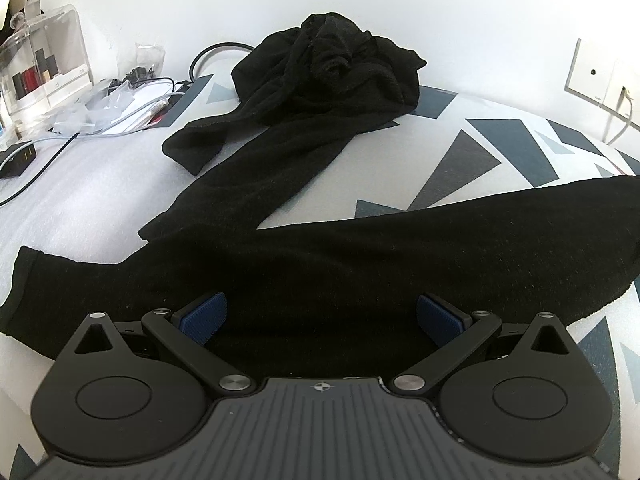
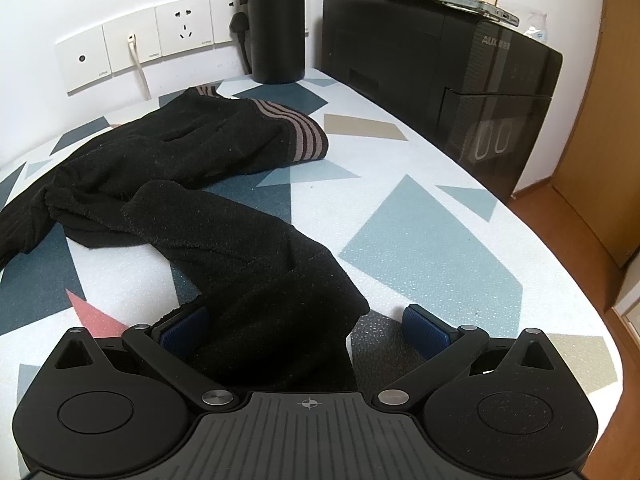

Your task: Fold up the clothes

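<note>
Both grippers, left [image 1: 322,316] and right [image 2: 308,330], we find with fingers spread over the black leggings [image 2: 224,240] sprawled on the patterned table [image 2: 440,240]. Soft, limp knit; we advise gripping cuff and striped waistband [image 2: 296,136].

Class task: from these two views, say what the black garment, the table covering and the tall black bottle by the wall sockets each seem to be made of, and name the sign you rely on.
Black garment: soft knit, probably fleece or wool blend; matte, fuzzy, linty surface.
Table covering: likely plastic-coated cloth or foam sheet; printed shapes, fine dimpled texture.
Black bottle: probably coated metal or plastic; smooth, matte, rigid wall.
</note>
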A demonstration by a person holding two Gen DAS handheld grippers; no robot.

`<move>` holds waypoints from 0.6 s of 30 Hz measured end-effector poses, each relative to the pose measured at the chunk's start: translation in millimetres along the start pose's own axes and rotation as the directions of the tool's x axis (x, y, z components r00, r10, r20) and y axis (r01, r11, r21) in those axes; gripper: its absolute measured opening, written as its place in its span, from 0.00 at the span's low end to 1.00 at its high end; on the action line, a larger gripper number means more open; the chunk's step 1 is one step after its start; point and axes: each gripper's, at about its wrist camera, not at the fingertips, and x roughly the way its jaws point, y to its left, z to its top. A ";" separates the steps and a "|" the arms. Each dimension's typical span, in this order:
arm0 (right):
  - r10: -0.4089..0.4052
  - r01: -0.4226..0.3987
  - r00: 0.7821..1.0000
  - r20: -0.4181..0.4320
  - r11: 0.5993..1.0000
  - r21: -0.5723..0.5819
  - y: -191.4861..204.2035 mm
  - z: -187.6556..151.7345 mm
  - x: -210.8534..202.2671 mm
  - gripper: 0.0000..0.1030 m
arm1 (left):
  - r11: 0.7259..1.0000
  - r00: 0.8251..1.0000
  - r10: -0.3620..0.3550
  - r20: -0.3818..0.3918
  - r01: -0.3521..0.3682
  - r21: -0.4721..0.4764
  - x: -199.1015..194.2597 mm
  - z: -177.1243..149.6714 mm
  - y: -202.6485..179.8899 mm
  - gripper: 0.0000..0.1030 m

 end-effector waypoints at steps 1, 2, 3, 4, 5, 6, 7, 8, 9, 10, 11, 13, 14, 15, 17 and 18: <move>0.000 0.000 1.000 0.002 1.000 0.000 0.0 -0.6 -0.2 0.99 | 1.000 1.000 -0.001 0.001 0.001 0.001 -0.1 -0.2 0.1 1.00; 0.000 0.000 1.000 0.002 1.000 0.000 -0.2 -0.6 -0.2 0.99 | 1.000 1.000 -0.002 0.002 0.002 0.001 -0.3 -0.4 0.1 1.00; 0.000 0.000 1.000 0.002 1.000 0.001 -0.2 -0.6 -0.3 0.99 | 1.000 1.000 -0.002 0.003 0.002 0.002 -0.4 -0.6 0.2 1.00; -0.001 0.001 1.000 0.002 1.000 0.001 -0.1 -0.5 -0.3 0.99 | 1.000 1.000 -0.003 0.004 0.003 0.002 -0.3 -0.7 0.2 1.00; -0.001 0.001 1.000 0.001 1.000 0.002 0.0 -0.3 -0.4 0.99 | 1.000 1.000 -0.003 0.005 0.003 0.002 -0.3 -0.8 0.2 1.00; -0.002 0.002 1.000 0.000 1.000 0.003 0.1 0.0 -0.3 0.99 | 1.000 1.000 -0.004 0.007 0.004 0.003 -0.3 -1.2 0.2 1.00; -0.003 0.003 1.000 0.000 1.000 0.004 0.4 0.1 -0.2 0.99 | 1.000 1.000 -0.004 0.010 0.004 0.003 -0.4 -1.5 0.2 1.00; -0.004 0.004 1.000 0.001 1.000 0.005 0.7 0.0 -0.2 0.99 | 1.000 1.000 -0.004 0.011 0.004 0.004 -0.4 -1.6 0.1 1.00; -0.005 0.005 1.000 0.003 1.000 0.005 1.0 0.0 -0.2 0.99 | 1.000 1.000 -0.005 0.011 0.005 0.005 -0.5 -1.6 0.1 1.00; -0.005 0.005 1.000 0.005 1.000 0.006 1.1 -0.3 -0.2 0.99 | 1.000 1.000 -0.005 0.012 0.005 0.005 -0.5 -1.7 0.1 1.00; -0.005 0.005 1.000 0.008 1.000 0.006 1.0 -0.7 -0.2 0.99 | 1.000 1.000 -0.006 0.013 0.005 0.006 -0.6 -1.8 0.1 1.00; -0.005 0.005 1.000 0.013 1.000 0.006 0.9 -1.5 -0.3 0.99 | 1.000 1.000 -0.006 0.015 0.006 0.006 -0.7 -2.2 0.3 1.00; -0.005 0.005 1.000 0.015 1.000 0.006 0.9 -1.7 -0.4 0.99 | 1.000 1.000 -0.007 0.018 0.007 0.006 -0.8 -2.5 0.3 1.00; -0.006 0.006 1.000 0.014 1.000 0.006 1.1 -1.6 -0.4 0.99 | 1.000 1.000 -0.008 0.025 0.008 0.006 -1.1 -3.4 0.4 1.00; -0.005 0.005 1.000 0.011 1.000 0.006 1.3 -1.1 -0.4 0.99 | 1.000 0.999 -0.013 0.042 0.013 0.012 -2.0 -6.4 0.8 1.00; -0.004 0.004 1.000 0.008 1.000 0.004 1.3 -0.6 -0.2 0.99 | 1.000 0.999 -0.018 0.051 0.017 0.015 -2.6 -8.1 1.3 1.00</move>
